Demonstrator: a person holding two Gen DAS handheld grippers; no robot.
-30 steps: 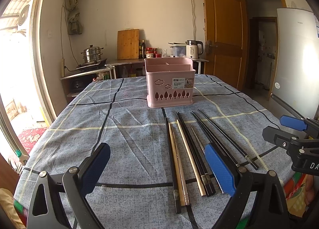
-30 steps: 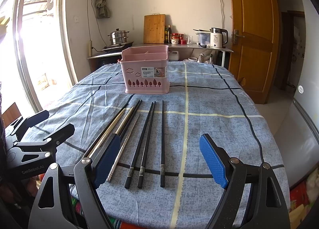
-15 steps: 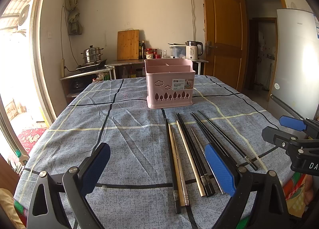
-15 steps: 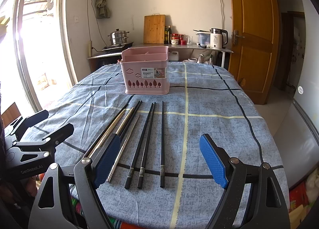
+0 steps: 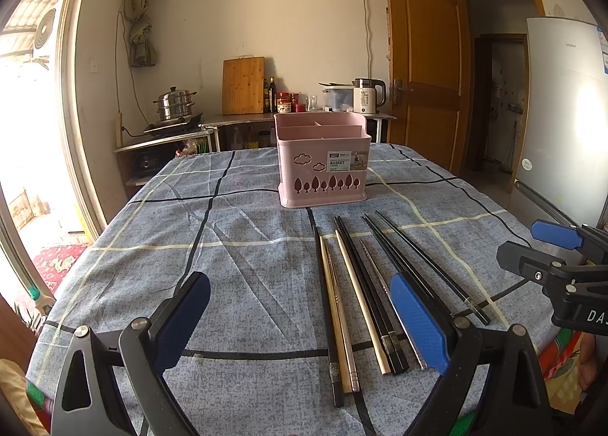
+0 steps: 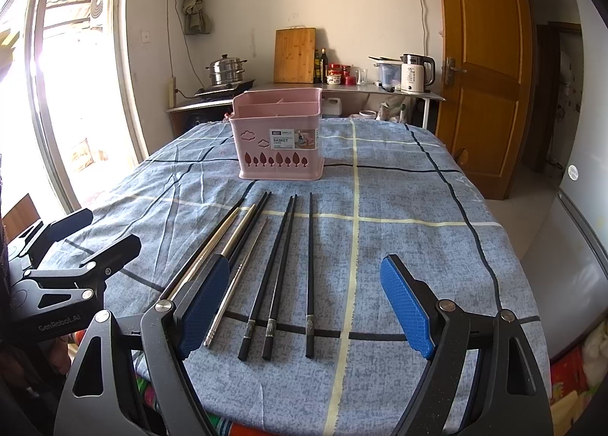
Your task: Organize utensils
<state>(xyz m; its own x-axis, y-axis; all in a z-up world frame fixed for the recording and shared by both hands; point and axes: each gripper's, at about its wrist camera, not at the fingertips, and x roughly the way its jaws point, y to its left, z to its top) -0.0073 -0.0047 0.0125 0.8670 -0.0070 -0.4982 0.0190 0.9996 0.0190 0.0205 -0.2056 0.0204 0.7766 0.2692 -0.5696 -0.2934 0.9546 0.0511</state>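
Observation:
Several chopsticks [image 5: 361, 287], black, gold and silver, lie side by side on the blue checked tablecloth [image 5: 235, 257], pointing toward a pink utensil basket [image 5: 322, 164] with empty compartments. My left gripper [image 5: 300, 318] hovers open near the table's front edge, its right finger over the chopsticks' near ends. In the right wrist view the same chopsticks [image 6: 273, 257] lie ahead of the basket [image 6: 279, 135]. My right gripper [image 6: 304, 303] is open above the black chopsticks' near ends, holding nothing.
Each gripper shows at the other view's side: the right gripper [image 5: 558, 268] and the left gripper [image 6: 72, 268]. Behind the table stand a counter with a steamer pot [image 5: 175, 103], cutting board [image 5: 243, 85] and kettle [image 5: 366, 95]. A wooden door [image 5: 425, 67] and fridge [image 5: 562, 120] are on the right.

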